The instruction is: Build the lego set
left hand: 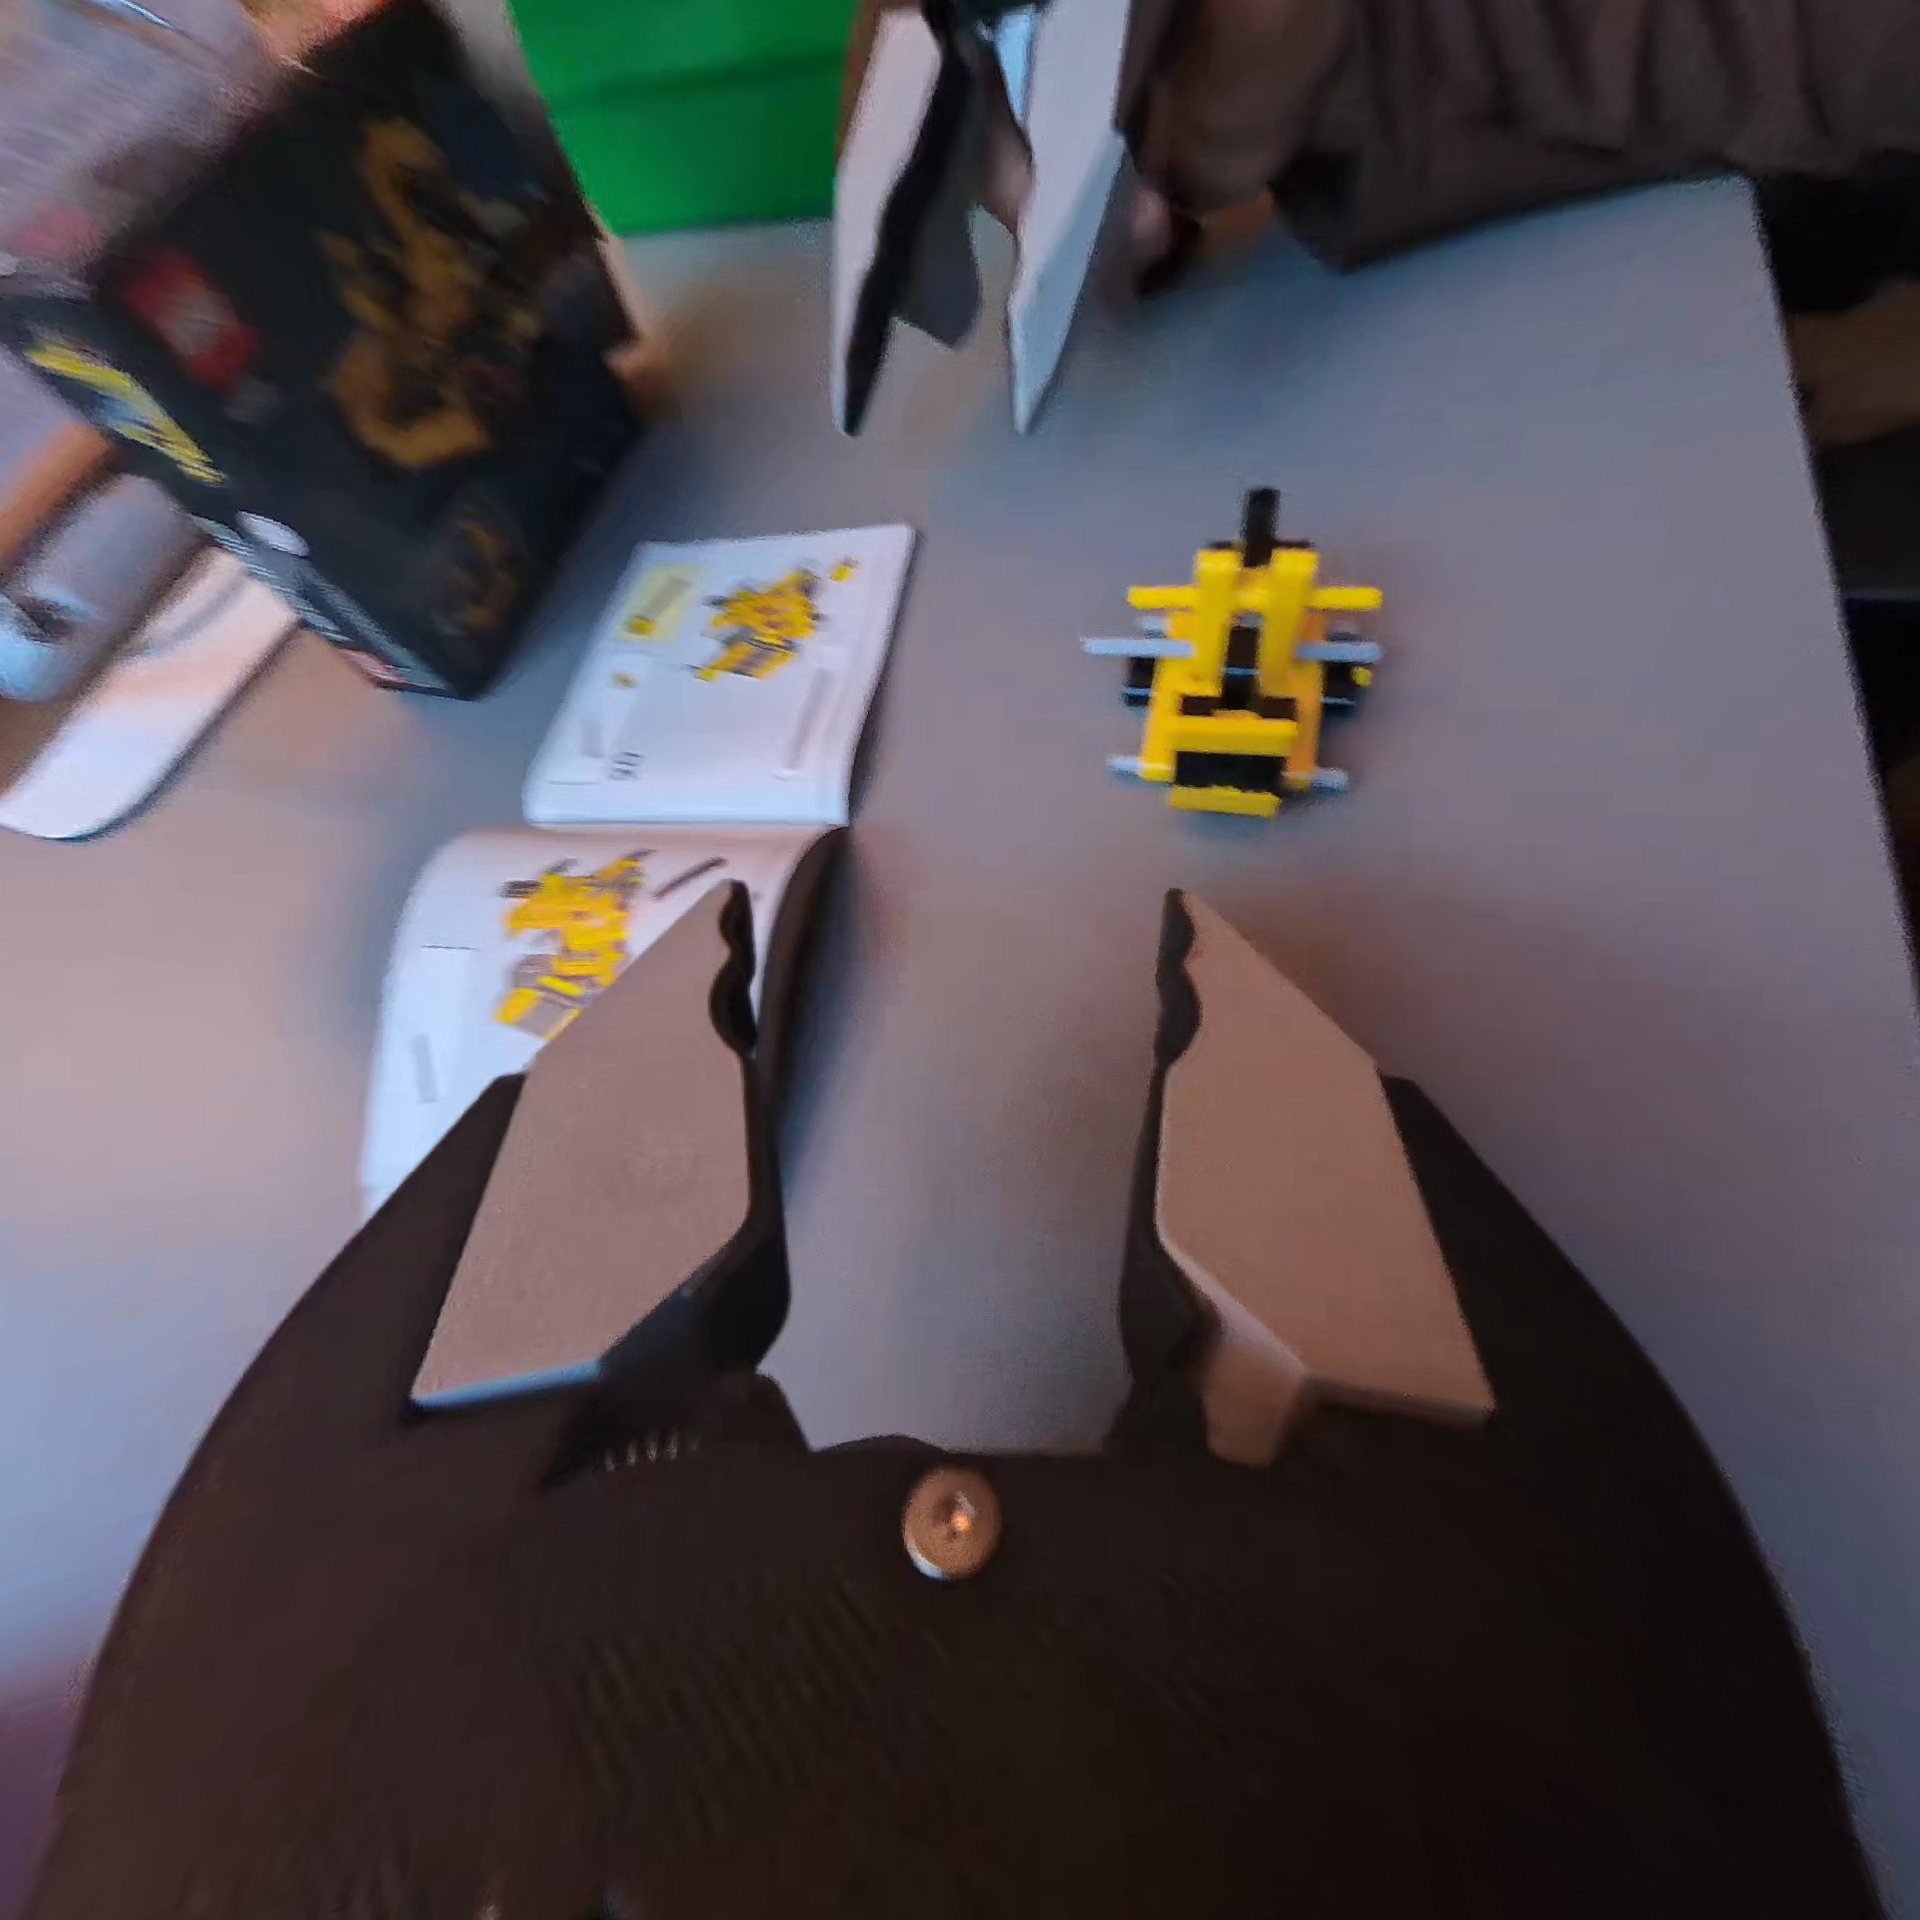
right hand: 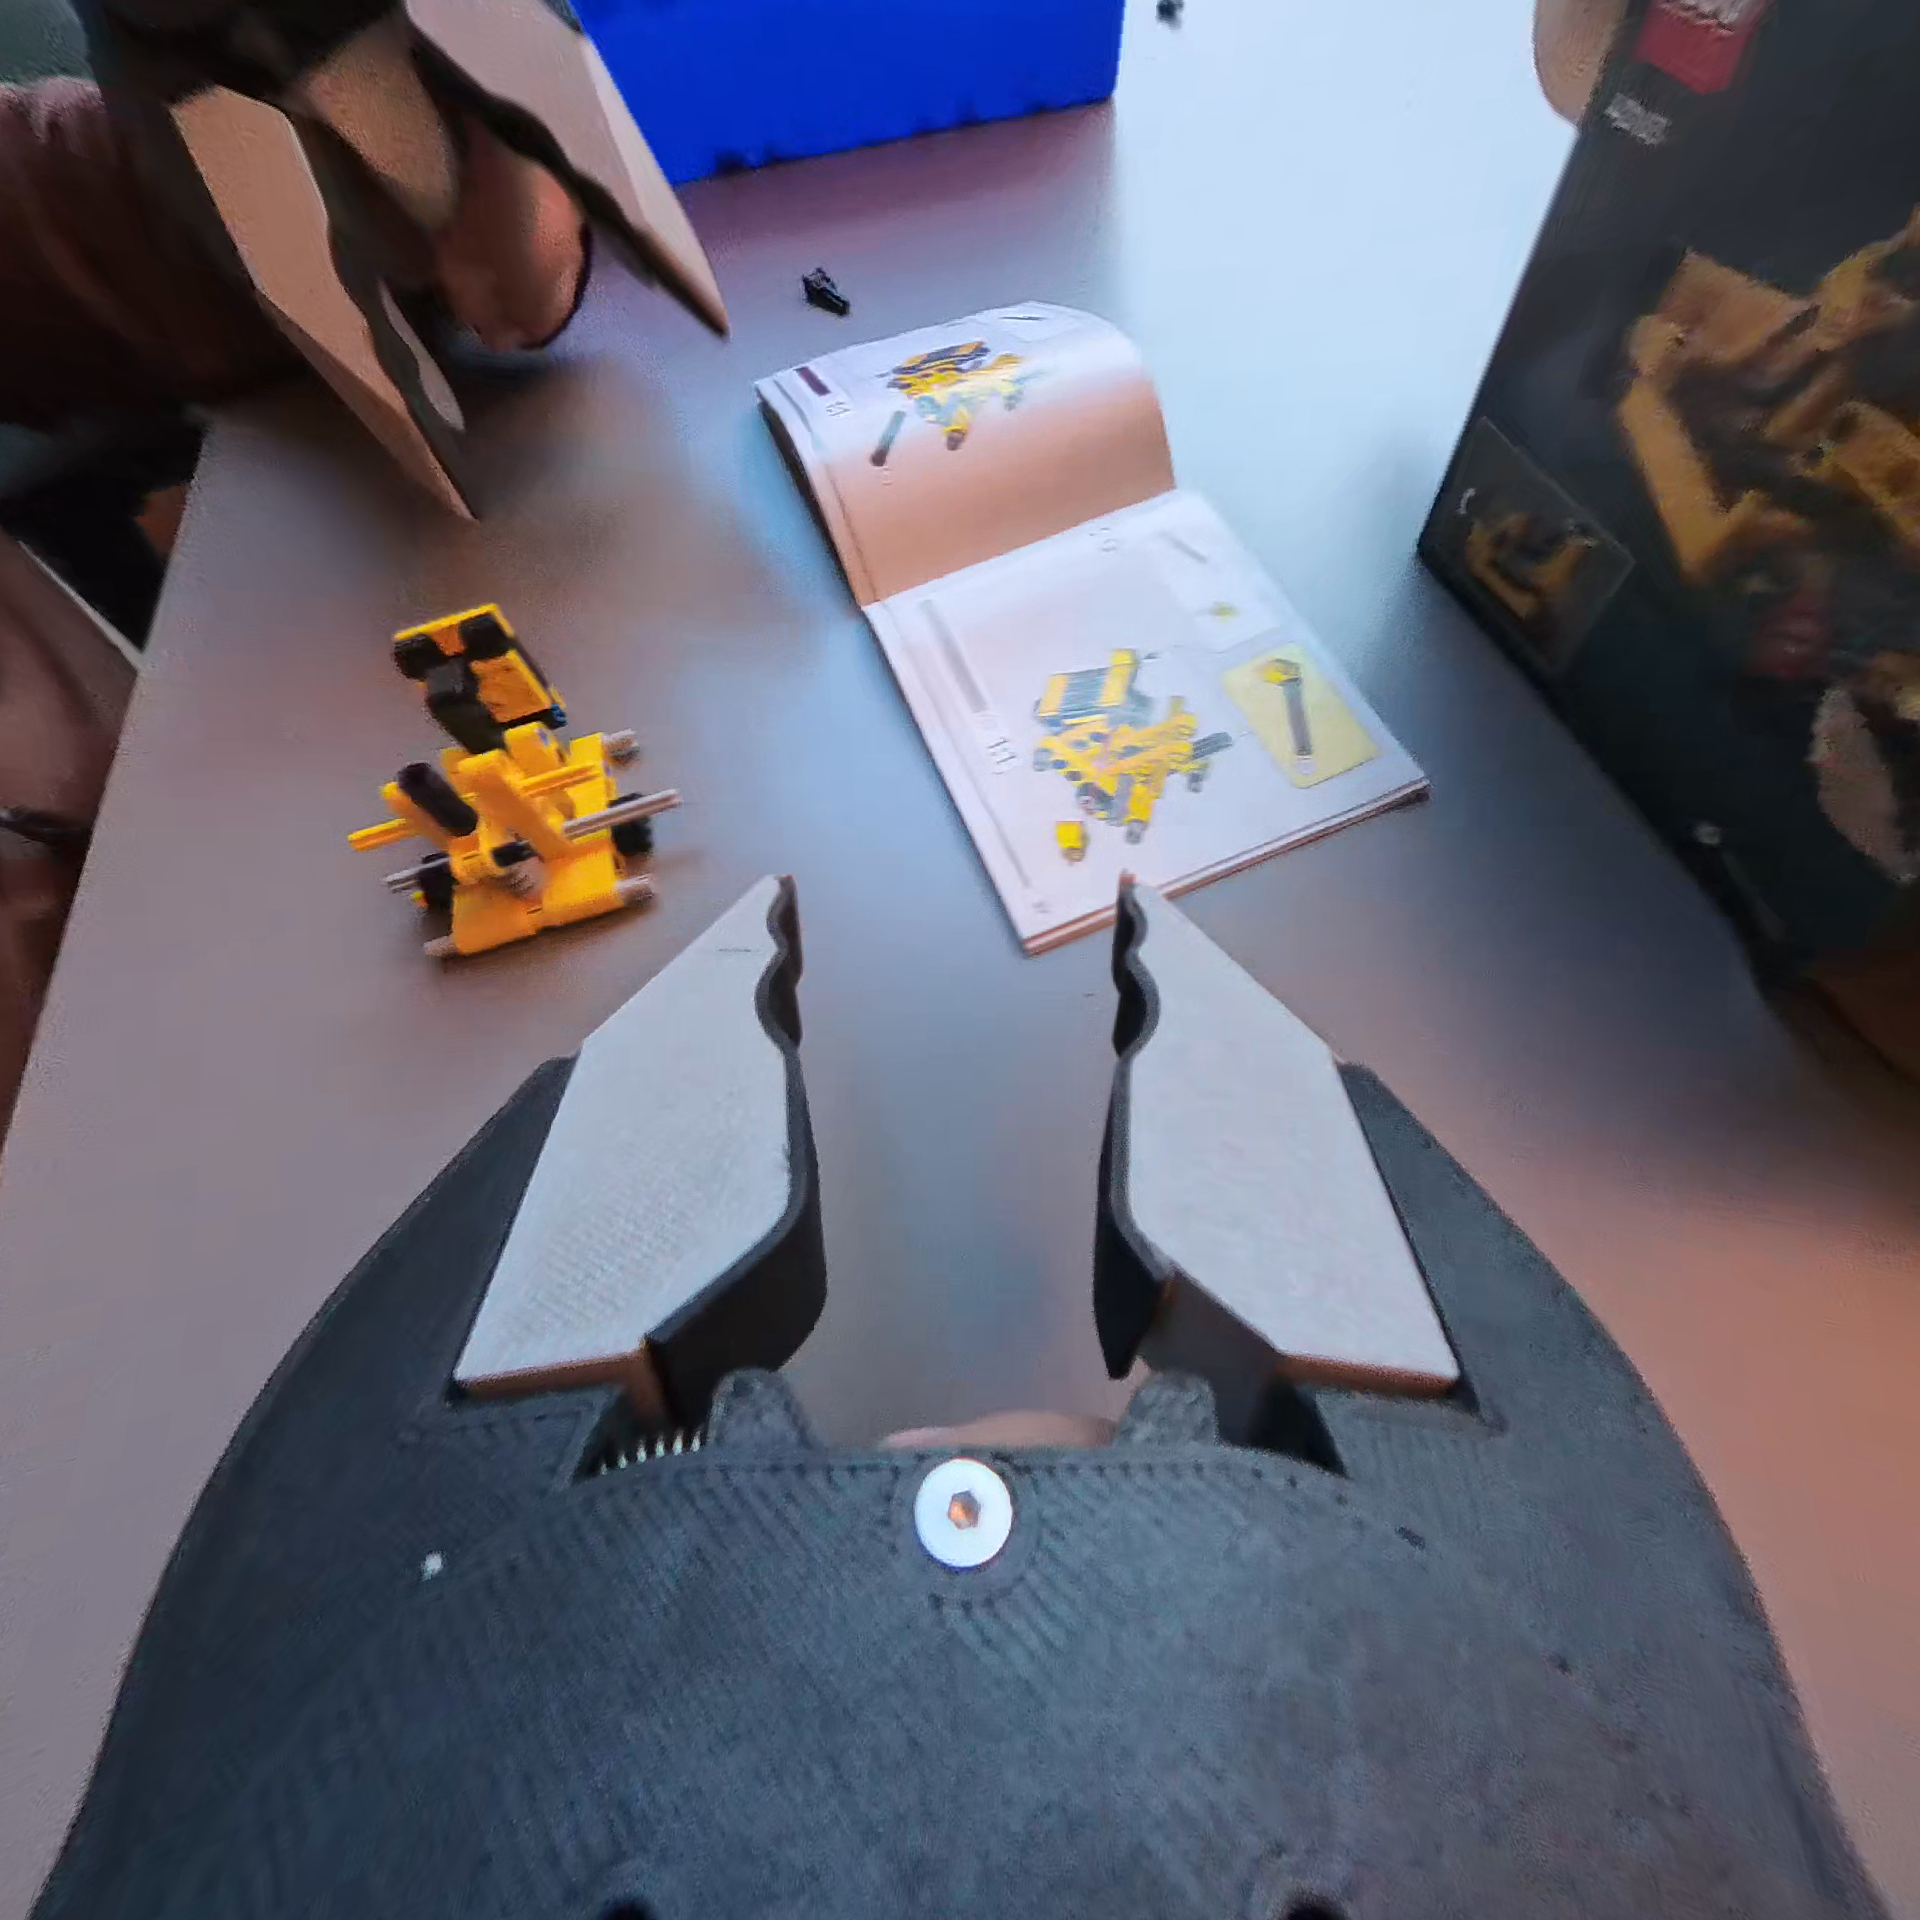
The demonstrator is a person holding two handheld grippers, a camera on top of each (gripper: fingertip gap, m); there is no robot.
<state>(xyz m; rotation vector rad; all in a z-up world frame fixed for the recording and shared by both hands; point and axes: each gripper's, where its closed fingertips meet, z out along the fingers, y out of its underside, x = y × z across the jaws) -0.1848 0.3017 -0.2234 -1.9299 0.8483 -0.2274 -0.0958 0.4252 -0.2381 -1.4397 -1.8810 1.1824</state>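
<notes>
A: Both claws apart, holding nothing? And the yellow model?

B: Yes: left claw [left hand: 956,914] and right claw [right hand: 951,904] gape over bare grey surface [right hand: 727,540]. The yellow model [right hand: 509,790] stands mid-left, near the surface's left edge, apart from the open booklet [right hand: 1091,644].

A: Anything unclear?

B: The black box [right hand: 1714,520] is cut off at right; left view is blurred.

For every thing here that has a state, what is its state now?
left gripper: open, holding nothing
right gripper: open, holding nothing
yellow model: partly built, standing on the table
booklet: lying open
black box: standing upright
small black piece: loose on table
</notes>
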